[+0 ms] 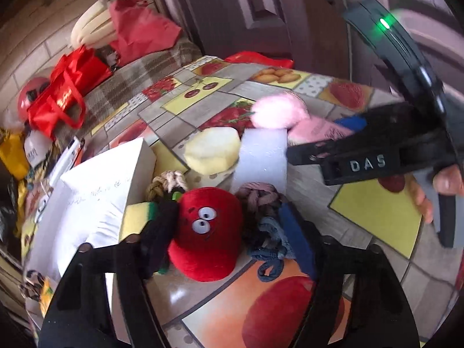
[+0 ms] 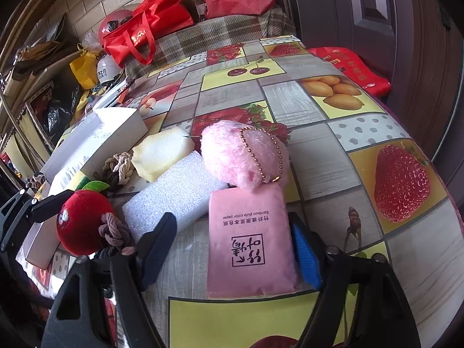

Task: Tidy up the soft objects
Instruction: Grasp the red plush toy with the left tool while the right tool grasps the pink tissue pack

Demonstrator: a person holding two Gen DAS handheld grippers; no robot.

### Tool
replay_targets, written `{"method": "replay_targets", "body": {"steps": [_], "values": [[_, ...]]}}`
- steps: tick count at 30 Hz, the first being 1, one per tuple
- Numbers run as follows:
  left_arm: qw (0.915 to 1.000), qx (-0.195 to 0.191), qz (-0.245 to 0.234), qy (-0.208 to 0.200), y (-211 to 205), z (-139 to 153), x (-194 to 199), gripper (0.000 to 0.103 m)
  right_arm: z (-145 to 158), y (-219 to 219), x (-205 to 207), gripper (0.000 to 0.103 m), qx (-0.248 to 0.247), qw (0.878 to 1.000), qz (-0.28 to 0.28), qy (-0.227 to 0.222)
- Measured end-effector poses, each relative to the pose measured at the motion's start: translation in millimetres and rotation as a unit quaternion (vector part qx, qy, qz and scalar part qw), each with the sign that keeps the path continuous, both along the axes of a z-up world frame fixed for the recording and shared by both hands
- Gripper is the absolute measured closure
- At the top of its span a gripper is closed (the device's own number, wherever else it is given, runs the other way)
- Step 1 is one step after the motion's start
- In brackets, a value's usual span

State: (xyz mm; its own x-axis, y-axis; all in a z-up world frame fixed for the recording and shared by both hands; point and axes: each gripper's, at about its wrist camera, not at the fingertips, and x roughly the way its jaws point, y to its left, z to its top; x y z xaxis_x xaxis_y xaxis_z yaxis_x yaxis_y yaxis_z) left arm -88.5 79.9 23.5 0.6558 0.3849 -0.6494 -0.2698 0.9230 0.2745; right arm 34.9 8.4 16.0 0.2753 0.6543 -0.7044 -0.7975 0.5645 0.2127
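**Q.** Where did the soft objects lie, and how did each tool stand?

**A.** On the fruit-printed surface (image 2: pixel 333 133), the pink tissue pack (image 2: pixel 251 240) lay flat between the spread fingers of the right tool (image 2: pixel 232 243), its long axis running straight away from the camera, parallel to the fingers. That tool was released; the blue pad of one finger (image 2: pixel 306 256) stood just beside the pack's edge, though whether it touched could not be told. The pink plush (image 2: pixel 243 156) rested at the pack's far end, the white foam block (image 2: pixel 174 194) just to its left.

**Q.** And the left tool?

**A.** The left tool (image 1: pixel 229 232) was likewise unclenched, with the red plush apple (image 1: pixel 207 232) and knotted ropes (image 1: pixel 261 203) between its fingers. The white box (image 1: pixel 107 179) sat beside them, to the left.

**Q.** Which tool was nearer the pack?

**A.** The right. A closing squeeze across the pack's short axis would probably have sufficed.
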Motion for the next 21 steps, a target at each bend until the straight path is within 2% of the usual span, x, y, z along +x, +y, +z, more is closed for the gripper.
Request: {"method": "replay_targets", "body": {"steps": [1, 2, 6, 9, 13, 15, 17, 18, 20, 21], "values": [[0.9999, -0.013, 0.008, -0.006, 6, 3, -2, 0.053, 0, 0, 0, 0.053, 0.003, 1.000, 0.004, 0.002], [0.9994, -0.027, 0.016, -0.013, 13, 6, -4, 0.064, 0, 0, -1, 0.053, 0.006, 1.000, 0.009, 0.004], [0.9979, -0.050, 0.021, -0.036, 23, 10, -15, 0.065, 5, -8, 0, 0.054, 0.030, 1.000, 0.000, 0.000], [0.9984, -0.036, 0.011, -0.043, 16, 8, -20, 0.065, 10, -16, -1, 0.053, 0.050, 0.999, -0.014, -0.008], [0.9992, -0.014, 0.015, -0.035, 13, 5, -18, 0.061, 9, -13, 0, 0.053, 0.045, 0.999, -0.015, -0.006], [0.9993, -0.013, 0.019, -0.029, 16, 7, -13, 0.056, 8, -11, 0, 0.053, 0.042, 0.999, -0.015, -0.005], [0.9996, -0.013, 0.024, -0.009, 19, 3, -7, 0.041, 8, -11, 2, 0.053, 0.039, 0.999, -0.015, -0.002], [0.9996, -0.009, 0.027, 0.003, 21, -1, -4, 0.039, 7, -11, 3, 0.053, 0.038, 0.999, -0.016, 0.001], [0.9994, 0.004, 0.029, 0.018, 22, -11, 0, 0.040, 5, -12, 4, 0.053, 0.039, 0.999, -0.017, 0.008], [0.9995, 0.006, 0.029, 0.010, 22, -13, -3, 0.046, 4, -12, 5, 0.053, 0.040, 0.999, -0.017, 0.013]]}}
